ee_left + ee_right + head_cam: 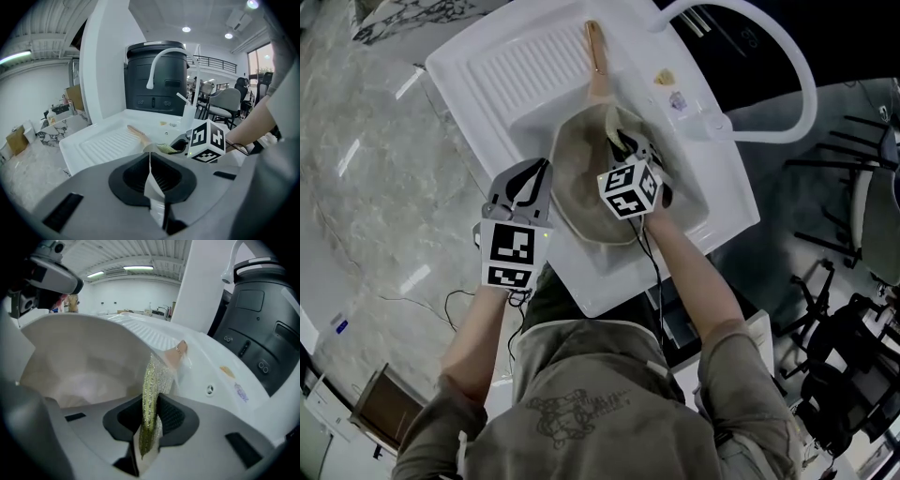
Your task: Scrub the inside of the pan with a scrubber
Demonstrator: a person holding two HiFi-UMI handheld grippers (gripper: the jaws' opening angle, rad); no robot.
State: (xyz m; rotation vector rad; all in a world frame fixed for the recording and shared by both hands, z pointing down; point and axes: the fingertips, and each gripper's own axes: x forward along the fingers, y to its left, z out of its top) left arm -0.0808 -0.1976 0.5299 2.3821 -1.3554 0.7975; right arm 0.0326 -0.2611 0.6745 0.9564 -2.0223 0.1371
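Left hand-held gripper is clamped on the pan rim. Right hand-held gripper is clamped on the scrubber, inside the pan.

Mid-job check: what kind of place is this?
Probably a wash station set up in an open workshop or office hall, not a home kitchen: a white sink with a faucet, office chairs behind, and a bare ribbed ceiling.

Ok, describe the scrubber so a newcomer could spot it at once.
Find the white sink, then the pale pan in its basin. Over the pan, the right gripper pinches a thin, glittery yellow-green pad. That is the scrubber, the only sparkly thing there.
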